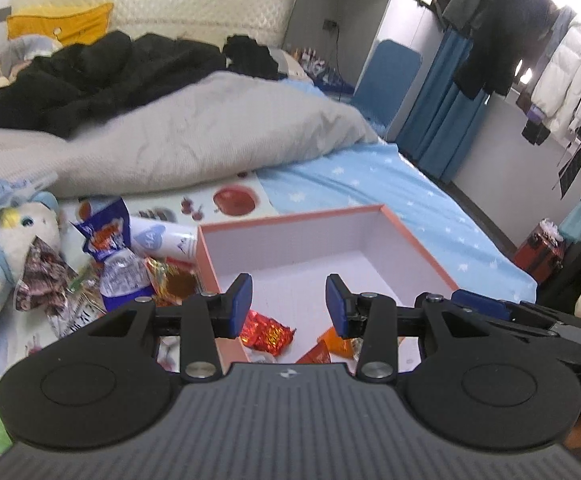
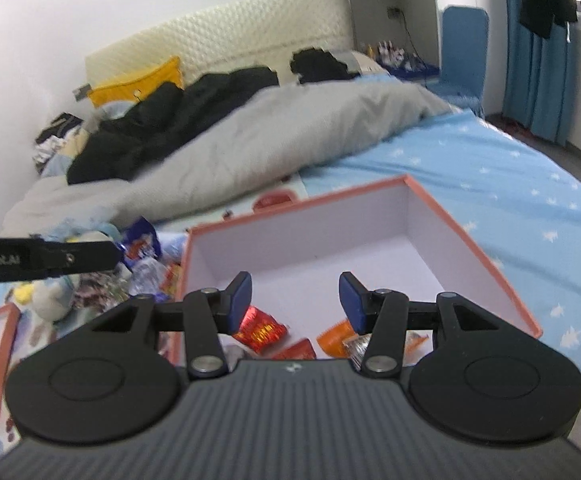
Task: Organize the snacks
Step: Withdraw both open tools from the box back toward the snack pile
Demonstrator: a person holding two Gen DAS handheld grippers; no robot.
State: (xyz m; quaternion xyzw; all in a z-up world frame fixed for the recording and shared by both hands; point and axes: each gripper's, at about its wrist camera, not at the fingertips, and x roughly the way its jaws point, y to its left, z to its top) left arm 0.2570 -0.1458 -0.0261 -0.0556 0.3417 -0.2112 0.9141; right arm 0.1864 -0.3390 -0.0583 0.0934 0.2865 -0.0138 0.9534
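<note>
Both the left gripper (image 1: 288, 304) and right gripper (image 2: 295, 302) are hovering jaws apart, empty, low in frame, over the pink box (image 1: 290, 218) holding red snacks (image 1: 266, 330).

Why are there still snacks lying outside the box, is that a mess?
Yes, a bit. Only a few wrapped sweets, like the red one, lie in the pink box. A pile of snack bags is still scattered on the bed beside it, mixed up with a plush toy. Both grippers are open, holding nothing.

Both wrist cams: close, tilted down over the bed.
Shared: pink-rimmed box (image 1: 290, 216) (image 2: 298, 204) at 12 o'clock; grey duvet (image 1: 194, 136) (image 2: 290, 128) beyond.
</note>
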